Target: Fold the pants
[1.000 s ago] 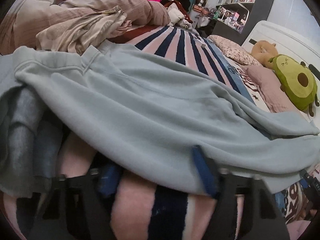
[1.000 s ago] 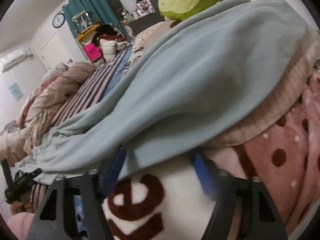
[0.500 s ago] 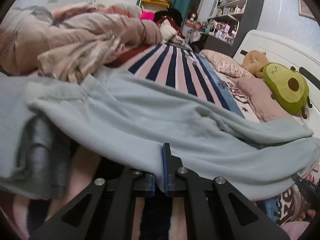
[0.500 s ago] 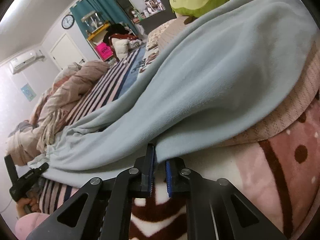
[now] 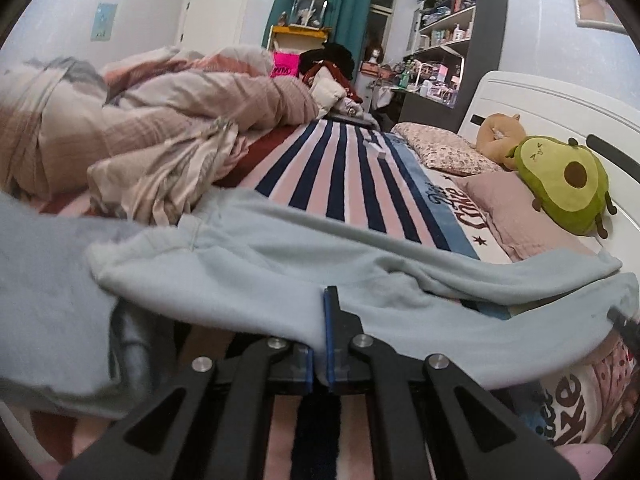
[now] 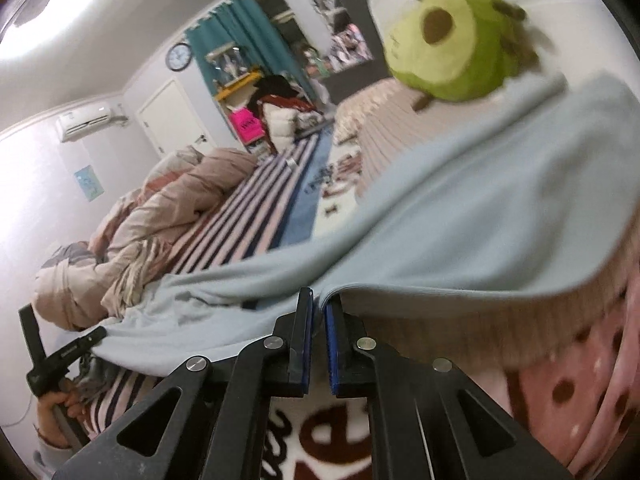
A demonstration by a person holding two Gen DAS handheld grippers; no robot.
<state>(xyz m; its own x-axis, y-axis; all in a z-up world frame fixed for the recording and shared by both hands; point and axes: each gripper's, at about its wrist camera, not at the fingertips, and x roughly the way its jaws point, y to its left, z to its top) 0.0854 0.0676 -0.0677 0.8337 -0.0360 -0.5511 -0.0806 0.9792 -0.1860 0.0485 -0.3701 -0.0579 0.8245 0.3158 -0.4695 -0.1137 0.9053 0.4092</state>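
Light blue pants (image 5: 256, 280) lie stretched across the striped bed. My left gripper (image 5: 319, 320) is shut on their near edge and holds it lifted off the blanket. The waistband end hangs at the left. My right gripper (image 6: 318, 308) is shut on the near edge of the pants (image 6: 460, 208) toward the leg end, also raised. The left gripper and the hand holding it show at the lower left of the right wrist view (image 6: 60, 360).
A rumpled pink duvet (image 5: 160, 120) is heaped at the far left of the bed. An avocado plush (image 5: 564, 184) and pillows (image 5: 452, 152) lie by the white headboard. A polka-dot pink blanket (image 6: 580, 400) is under the right gripper. Shelves (image 5: 452, 40) stand behind the bed.
Both grippers went from open to shut on the pants' near edge, then lifted it. The views rose and more of the room shows.
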